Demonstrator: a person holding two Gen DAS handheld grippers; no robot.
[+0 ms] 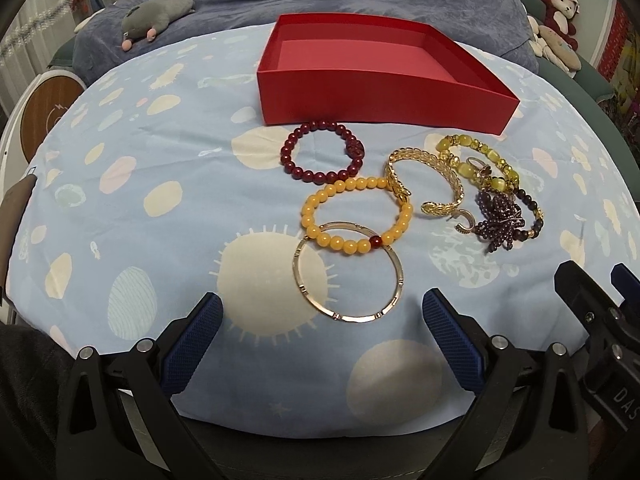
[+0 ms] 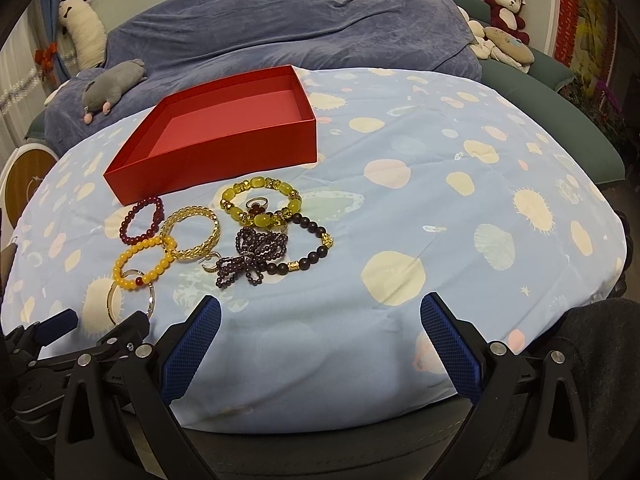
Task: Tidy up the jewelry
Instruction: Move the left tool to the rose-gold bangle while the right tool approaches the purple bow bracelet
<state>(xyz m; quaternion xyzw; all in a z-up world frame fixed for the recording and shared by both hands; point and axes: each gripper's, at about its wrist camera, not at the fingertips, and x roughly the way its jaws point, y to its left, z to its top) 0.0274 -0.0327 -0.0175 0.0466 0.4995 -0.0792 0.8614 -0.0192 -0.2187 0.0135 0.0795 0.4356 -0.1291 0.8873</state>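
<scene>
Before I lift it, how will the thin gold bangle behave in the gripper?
The thin gold bangle looks like rigid metal, so it probably keeps its shape. Its smooth, narrow rim may slip. The yellow bead bracelet overlaps it, so that may drag along.

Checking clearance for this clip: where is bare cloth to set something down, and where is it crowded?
Free: the cloth right of the dark bead bracelet, and the red box floor. Crowded: in front of the box, where the yellow bead bracelet overlaps the thin gold bangle.
</scene>
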